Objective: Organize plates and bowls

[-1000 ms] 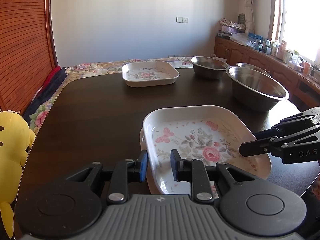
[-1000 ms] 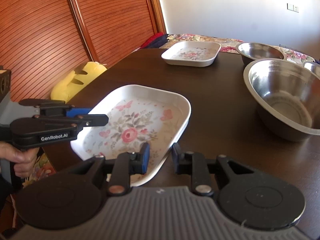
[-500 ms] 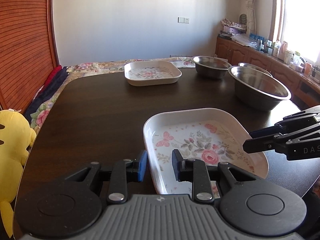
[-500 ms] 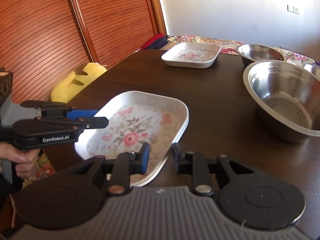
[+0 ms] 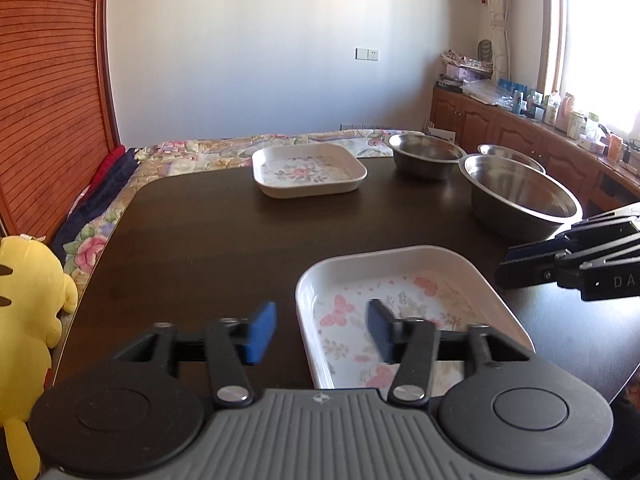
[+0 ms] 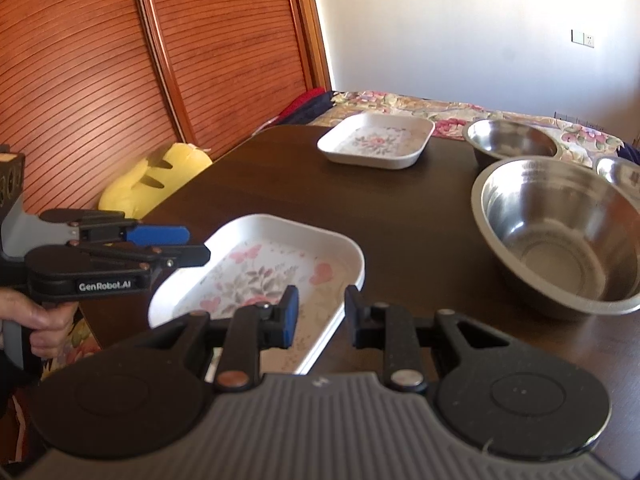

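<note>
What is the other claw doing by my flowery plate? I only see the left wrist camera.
Observer: The right claw has one finger on each side of the rim of the flowery plate. I can't tell if it pinches.
Operator: Is anything in the big bowl? I can't see its bottom.
Observer: No, it is bare right down to the bottom.
Operator: Who holds the left claw?
Observer: A hand wraps around its handle.
</note>
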{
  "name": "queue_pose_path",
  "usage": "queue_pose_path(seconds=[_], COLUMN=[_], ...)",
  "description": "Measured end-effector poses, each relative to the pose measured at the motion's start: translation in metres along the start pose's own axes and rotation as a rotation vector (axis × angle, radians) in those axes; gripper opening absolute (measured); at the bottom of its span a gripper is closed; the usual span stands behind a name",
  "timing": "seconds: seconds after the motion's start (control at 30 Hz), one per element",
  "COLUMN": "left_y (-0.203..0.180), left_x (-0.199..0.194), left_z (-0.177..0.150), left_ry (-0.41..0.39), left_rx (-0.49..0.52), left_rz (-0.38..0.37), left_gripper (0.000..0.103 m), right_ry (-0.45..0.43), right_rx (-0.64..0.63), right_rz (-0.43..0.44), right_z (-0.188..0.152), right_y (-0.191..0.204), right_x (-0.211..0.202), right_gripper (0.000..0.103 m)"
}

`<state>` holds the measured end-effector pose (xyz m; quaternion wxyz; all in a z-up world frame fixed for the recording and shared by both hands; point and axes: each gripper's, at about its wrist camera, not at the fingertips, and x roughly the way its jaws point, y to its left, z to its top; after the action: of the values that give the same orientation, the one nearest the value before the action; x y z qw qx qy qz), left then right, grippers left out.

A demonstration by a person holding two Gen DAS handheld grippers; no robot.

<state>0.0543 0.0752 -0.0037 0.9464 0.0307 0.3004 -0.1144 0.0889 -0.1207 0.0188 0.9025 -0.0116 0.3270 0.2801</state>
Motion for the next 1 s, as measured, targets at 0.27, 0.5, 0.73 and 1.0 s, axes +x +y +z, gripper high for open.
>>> queue_pose_path(seconds=[0.27,0.5,0.73,1.0], left_y=[0.012,0.027,0.044,0.063], left_x=[0.018,0.051,0.097,0.139], left_z=[0.033,0.072,0.101,0.114], left_ry=[-0.039,-0.052,-0.026,0.010], left_rx=[0.017,0.026,0.037,0.012], left_rz=[0.011,0.010,0.005,0.005], left_gripper=[0.074,0.074,0.074,0.069], right_ry=[-0.044,-0.033,0.018,0.094], right_rx=[-0.038,-0.063,-0.056,-0.028], right_rz=[-0.026,-0.059,-0.082,-0.097], right_z=[0.039,0.083,0.118,0.134], right_y=[-0.010,-0.022,-0.040,-0.061], right_x=[0.008,0.038,0.081,0.120], right_gripper=[0.047,0.053,0.053,0.053])
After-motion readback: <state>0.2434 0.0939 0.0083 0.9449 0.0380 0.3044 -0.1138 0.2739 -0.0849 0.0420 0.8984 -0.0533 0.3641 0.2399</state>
